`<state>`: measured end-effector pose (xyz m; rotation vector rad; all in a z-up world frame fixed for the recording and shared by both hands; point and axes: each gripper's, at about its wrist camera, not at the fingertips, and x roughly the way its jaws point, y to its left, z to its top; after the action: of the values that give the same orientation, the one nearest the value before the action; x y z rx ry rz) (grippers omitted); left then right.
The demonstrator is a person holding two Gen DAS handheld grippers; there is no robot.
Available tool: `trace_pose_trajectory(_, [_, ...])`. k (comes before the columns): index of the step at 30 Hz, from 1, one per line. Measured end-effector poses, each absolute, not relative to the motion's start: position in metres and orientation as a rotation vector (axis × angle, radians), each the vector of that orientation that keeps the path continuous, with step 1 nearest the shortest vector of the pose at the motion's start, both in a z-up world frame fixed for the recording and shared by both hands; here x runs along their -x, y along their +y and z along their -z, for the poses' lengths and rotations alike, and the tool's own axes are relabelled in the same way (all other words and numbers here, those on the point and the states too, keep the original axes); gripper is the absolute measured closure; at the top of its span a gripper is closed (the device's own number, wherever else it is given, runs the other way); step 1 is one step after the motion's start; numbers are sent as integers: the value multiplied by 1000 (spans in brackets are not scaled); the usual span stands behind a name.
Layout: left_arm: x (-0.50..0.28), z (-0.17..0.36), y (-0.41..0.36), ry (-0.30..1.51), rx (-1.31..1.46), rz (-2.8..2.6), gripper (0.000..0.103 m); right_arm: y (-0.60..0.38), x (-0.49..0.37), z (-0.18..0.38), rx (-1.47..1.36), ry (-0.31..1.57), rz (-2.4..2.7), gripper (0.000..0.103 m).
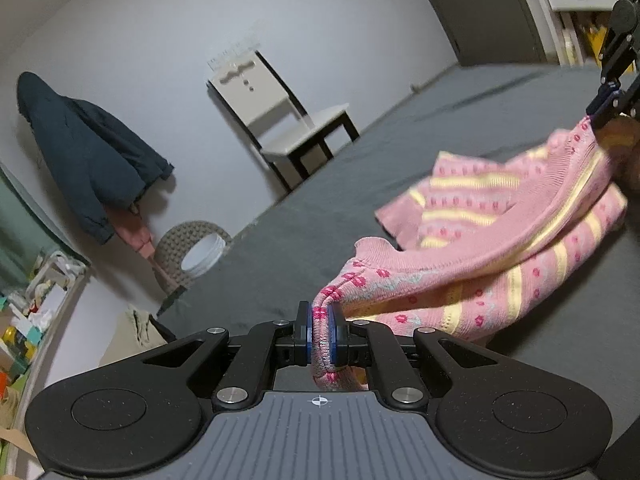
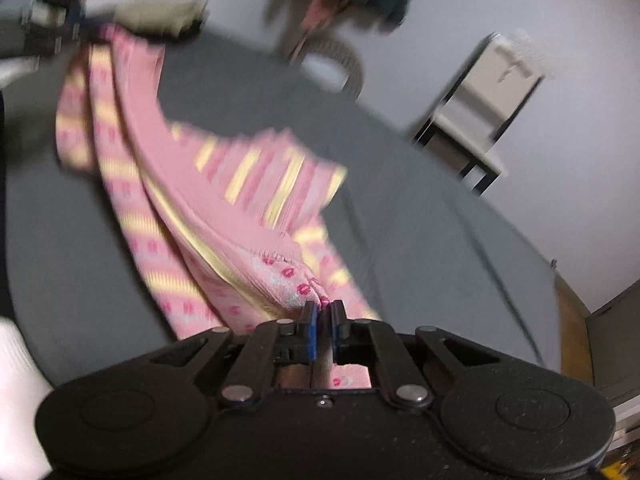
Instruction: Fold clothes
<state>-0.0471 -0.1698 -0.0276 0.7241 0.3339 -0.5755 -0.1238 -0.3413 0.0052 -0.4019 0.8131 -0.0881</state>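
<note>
Two grippers hold one pink garment above a wide grey bed (image 1: pixel 400 168), whose sheet lies bare on every side of the cloth. The bed's far edge meets a white wall (image 1: pixel 140 20); just past that edge stand a chair (image 1: pixel 288 120), a round basket (image 1: pixel 192 252) and a dark coat (image 1: pixel 84 148) hung on the wall. In the right wrist view a brown strip of floor (image 2: pixel 576 340) shows beyond the bed's right edge, and the whole picture is blurred.

The garment (image 1: pixel 480 248), striped yellow and dotted with red flowers, is stretched between the two grippers, sagging in the middle in loose folds. Whether its lowest fold touches the sheet cannot be told.

The left gripper (image 1: pixel 322 334) is clamped on a hem of the garment, its blue pads pressed against a thick roll of knit that hangs through below them. It points level across the bed toward the far edge.

The right gripper (image 2: pixel 324 322) is closed tight on another corner of the garment. In the left wrist view it reaches in from the upper right (image 1: pixel 600 110), well above the sheet, lifting that end higher than the other.
</note>
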Motion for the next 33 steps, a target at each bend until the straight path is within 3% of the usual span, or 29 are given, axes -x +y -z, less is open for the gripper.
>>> trace_pose_trajectory(8, [82, -34, -157, 53, -712, 489, 96, -331, 179, -97, 590, 471, 264, 96])
trace_pose_trajectory(25, [146, -249, -138, -428, -690, 318, 96, -288, 241, -254, 859, -112, 549, 96])
trace_pose_trajectory(33, [138, -322, -143, -500, -711, 311, 96, -292, 232, -323, 853, -246, 629, 96])
